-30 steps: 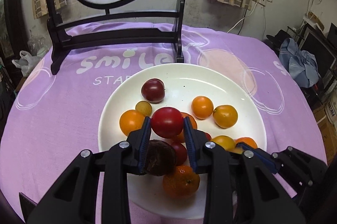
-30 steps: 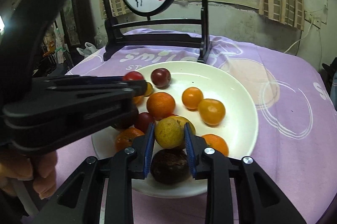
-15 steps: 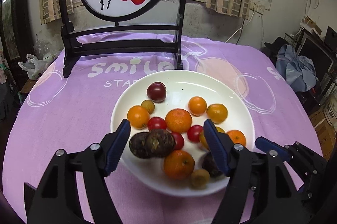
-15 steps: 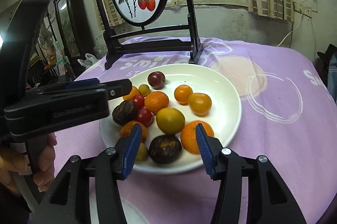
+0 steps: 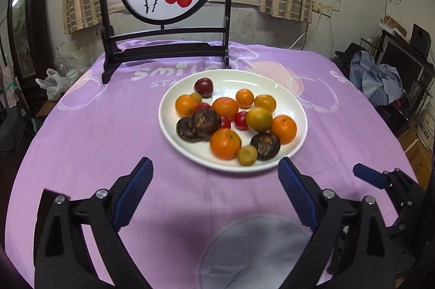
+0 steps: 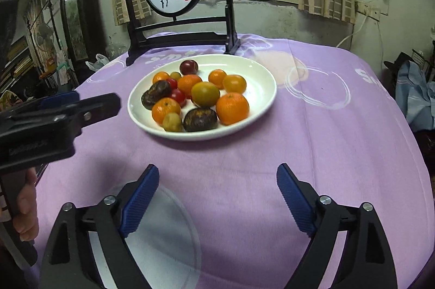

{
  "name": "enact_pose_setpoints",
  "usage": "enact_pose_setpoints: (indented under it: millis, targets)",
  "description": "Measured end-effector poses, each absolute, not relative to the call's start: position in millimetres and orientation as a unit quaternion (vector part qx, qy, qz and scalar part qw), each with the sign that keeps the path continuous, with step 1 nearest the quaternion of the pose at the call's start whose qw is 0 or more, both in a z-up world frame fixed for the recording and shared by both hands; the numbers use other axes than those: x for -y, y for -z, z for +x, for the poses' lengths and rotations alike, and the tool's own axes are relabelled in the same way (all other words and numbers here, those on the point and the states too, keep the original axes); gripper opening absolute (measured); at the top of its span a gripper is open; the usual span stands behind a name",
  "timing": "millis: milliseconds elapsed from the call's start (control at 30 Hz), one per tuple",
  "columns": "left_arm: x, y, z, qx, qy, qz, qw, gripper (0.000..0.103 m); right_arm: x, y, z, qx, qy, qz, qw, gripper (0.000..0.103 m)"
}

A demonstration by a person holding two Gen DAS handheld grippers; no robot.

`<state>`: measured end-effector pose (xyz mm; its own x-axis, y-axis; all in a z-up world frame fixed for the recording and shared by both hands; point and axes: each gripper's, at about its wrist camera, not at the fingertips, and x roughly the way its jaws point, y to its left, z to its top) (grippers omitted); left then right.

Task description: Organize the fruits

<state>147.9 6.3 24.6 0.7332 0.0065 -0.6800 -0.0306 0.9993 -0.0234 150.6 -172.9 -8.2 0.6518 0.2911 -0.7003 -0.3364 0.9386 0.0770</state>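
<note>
Glossy, round and probably soft, the fruits (image 5: 225, 123) lie on the white plate (image 5: 296, 104) ahead of both gripper jaws, which have just been opening and are empty; I would take each fruit gently at its widest part.

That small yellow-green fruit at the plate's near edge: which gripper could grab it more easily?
Probably the right gripper: the small yellow-green fruit sits almost straight ahead of its open jaws. Left gripper is close too.

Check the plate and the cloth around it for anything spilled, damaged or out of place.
Nothing stands out. All the fruit sits inside the white plate, none has rolled onto the purple tablecloth, and the plate looks whole.
</note>
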Motion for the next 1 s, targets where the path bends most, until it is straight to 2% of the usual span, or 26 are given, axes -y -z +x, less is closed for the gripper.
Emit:
enact_pose_setpoints:
  millis: [400, 700, 1000]
  targets:
    - [-5.3, -2.1, 99.3, -0.372, -0.017, -0.012, 0.928, 0.097, 177.7, 25.4, 112.8, -0.378, -0.163, -0.055, 0.910, 0.094]
    - [-18.2, 9.8, 102.4, -0.393, -0.008, -0.057, 0.918, 0.098, 181.7, 30.0, 110.3, -0.384, -0.169, -0.048, 0.907, 0.094]
    - [-17.2, 28.6, 104.6, -0.410, -0.007, -0.060, 0.910, 0.098, 180.5, 31.2, 110.6, -0.386, -0.166, -0.052, 0.906, 0.094]
